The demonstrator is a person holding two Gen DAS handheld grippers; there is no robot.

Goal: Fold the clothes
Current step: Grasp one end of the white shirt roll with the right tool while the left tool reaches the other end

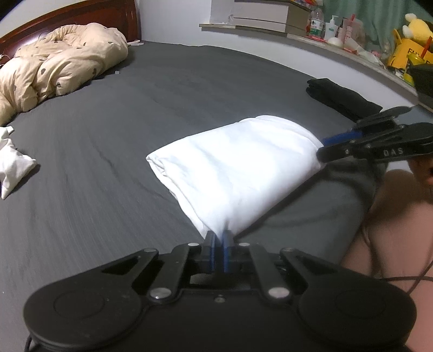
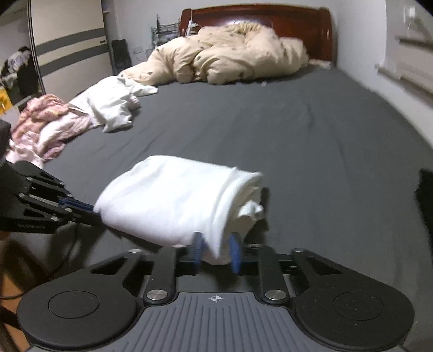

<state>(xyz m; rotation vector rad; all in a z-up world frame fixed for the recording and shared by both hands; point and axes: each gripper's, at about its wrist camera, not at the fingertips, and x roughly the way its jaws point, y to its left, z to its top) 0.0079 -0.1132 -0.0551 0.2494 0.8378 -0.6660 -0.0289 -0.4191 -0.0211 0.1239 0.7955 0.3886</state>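
**Now both tongs are gripping one folded white garment over the bed**

Closest in, the left tongs (image 1: 219,238) are pinching a corner of the folded white garment (image 1: 238,168), their blue pads pressed nearly together on the cloth. The right tongs (image 2: 216,250) are clamping the opposite end, pads set a little wider around a thicker bunch of layers. Between the two, the garment is hanging as a thick, several-layered bundle, appearing lifted just above the dark grey bed sheet (image 1: 108,130), with its layered edges showing at the far side.

Further out, a folded black garment (image 1: 343,98) is lying on the sheet near the wall. A small white cloth (image 1: 10,162) is sitting at the bed's other edge, and in the right wrist view a heap of white clothes (image 2: 113,105) and pink clothes (image 2: 46,121) is waiting there, unfolded. A beige duvet (image 2: 230,51) is lying crumpled against the dark wooden headboard (image 2: 270,16).

Along the wall, a ledge (image 1: 311,38) is carrying bottles and a yellow box (image 1: 403,54) with a yellow plush toy (image 1: 416,29) sitting in it. A person's bare leg (image 1: 392,216) is showing beside the bed.
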